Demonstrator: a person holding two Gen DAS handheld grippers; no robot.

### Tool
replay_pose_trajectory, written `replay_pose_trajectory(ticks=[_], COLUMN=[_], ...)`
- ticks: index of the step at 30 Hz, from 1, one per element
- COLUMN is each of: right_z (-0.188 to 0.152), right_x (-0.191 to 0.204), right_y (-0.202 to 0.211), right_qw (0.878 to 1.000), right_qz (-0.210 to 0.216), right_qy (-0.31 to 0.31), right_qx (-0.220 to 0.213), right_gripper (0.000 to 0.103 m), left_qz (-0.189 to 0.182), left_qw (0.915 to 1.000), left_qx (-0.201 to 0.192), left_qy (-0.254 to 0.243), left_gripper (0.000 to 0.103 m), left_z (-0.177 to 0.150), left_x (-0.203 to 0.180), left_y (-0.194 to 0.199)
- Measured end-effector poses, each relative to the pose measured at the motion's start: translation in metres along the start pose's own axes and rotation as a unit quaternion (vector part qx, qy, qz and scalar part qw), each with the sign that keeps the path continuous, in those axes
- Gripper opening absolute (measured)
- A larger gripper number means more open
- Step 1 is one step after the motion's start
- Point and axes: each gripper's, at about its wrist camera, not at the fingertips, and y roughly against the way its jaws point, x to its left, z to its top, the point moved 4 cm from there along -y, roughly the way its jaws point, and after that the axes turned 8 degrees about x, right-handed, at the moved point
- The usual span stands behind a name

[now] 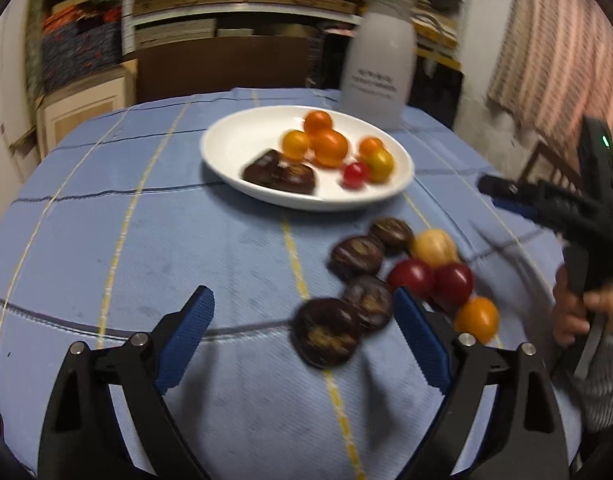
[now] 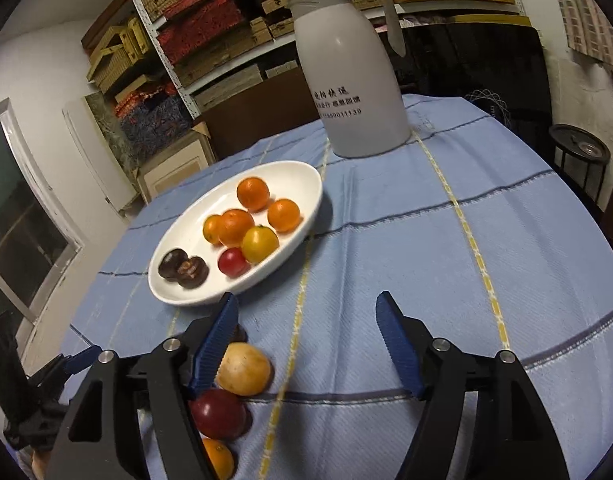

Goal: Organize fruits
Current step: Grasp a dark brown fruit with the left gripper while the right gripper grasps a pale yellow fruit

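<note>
A white plate (image 1: 226,140) (image 2: 198,208) on the blue cloth holds several orange fruits (image 1: 328,147), a red one (image 1: 354,174) and dark brown ones (image 1: 278,172). Loose on the cloth in front of it lie several dark brown fruits (image 1: 356,258), two red ones (image 1: 452,282), a yellow one (image 1: 434,246) and an orange one (image 1: 476,318). My left gripper (image 1: 302,292) is open; the nearest dark fruit (image 1: 326,338) lies between its fingers, closer to the right one, ungripped. My right gripper (image 2: 306,298) (image 1: 502,198) is open over bare cloth, with the yellow fruit (image 2: 244,368) and a red one (image 2: 218,414) by its left finger.
A tall grey jug (image 1: 378,64) (image 2: 358,80) stands behind the plate near the table's far edge. A hand (image 1: 574,308) holds the right gripper. Shelves of boxes (image 2: 210,40) fill the back wall; a dark round stool (image 2: 578,148) stands to the right.
</note>
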Motion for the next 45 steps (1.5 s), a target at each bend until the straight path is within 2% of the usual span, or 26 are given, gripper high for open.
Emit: replay_pose_trajectory(ticks=[3, 6, 8, 14, 18, 21, 26, 30, 37, 42, 44, 45], right_z=[-0.002, -0.002, -0.002, -0.002, -0.003, -0.004, -0.005, -0.007, -0.011, -0.017, -0.02, -0.021], right_x=[0.0, 0.0, 0.0, 0.003, 0.003, 0.003, 0.004, 0.008, 0.014, 0.022, 0.027, 0.028], right_y=[0.0, -0.001, -0.001, 0.001, 0.002, 0.0, -0.001, -0.003, -0.006, -0.013, -0.018, -0.021], right_qw=[1.0, 1.0, 1.0, 1.0, 1.0, 1.0, 1.0, 1.0, 0.999, 0.998, 0.996, 0.995], right_qz=[-0.003, -0.004, -0.006, 0.0, -0.001, -0.002, -0.005, -0.007, -0.002, 0.023, 0.04, 0.052], right_qy=[0.003, 0.003, 0.002, 0.004, 0.007, 0.008, 0.011, 0.019, 0.035, 0.046, 0.048, 0.045], right_qx=[0.001, 0.001, 0.001, -0.001, -0.002, 0.0, 0.003, 0.007, 0.017, 0.046, 0.063, 0.071], right_gripper=[0.072, 0.075, 0.076, 0.076, 0.076, 0.076, 0.076, 0.076, 0.076, 0.076, 0.071, 0.063], left_qz=[0.027, 0.064, 0.072, 0.071, 0.065, 0.071, 0.092, 0.093, 0.084, 0.089, 0.09, 0.089], left_qw=[0.9989, 0.9965, 0.9965, 0.9951, 0.9936, 0.994, 0.9947, 0.9949, 0.9947, 0.993, 0.992, 0.9915], left_qx=[0.016, 0.034, 0.036, 0.007, 0.002, 0.016, 0.03, 0.037, 0.054, 0.072, 0.082, 0.087], left_qy=[-0.036, -0.043, -0.023, 0.068, 0.092, 0.082, 0.035, 0.012, 0.024, 0.029, 0.034, 0.037], left_gripper=[0.089, 0.089, 0.089, 0.093, 0.093, 0.093, 0.093, 0.093, 0.093, 0.093, 0.094, 0.094], left_z=[-0.004, -0.007, -0.007, -0.005, -0.007, -0.008, -0.012, -0.013, -0.015, -0.017, -0.017, -0.018], left_x=[-0.013, -0.009, 0.004, 0.052, 0.065, 0.062, 0.042, 0.032, 0.036, 0.038, 0.04, 0.041], left_y=[-0.008, -0.016, -0.014, 0.007, 0.013, 0.007, -0.001, -0.005, -0.015, -0.024, -0.027, -0.029])
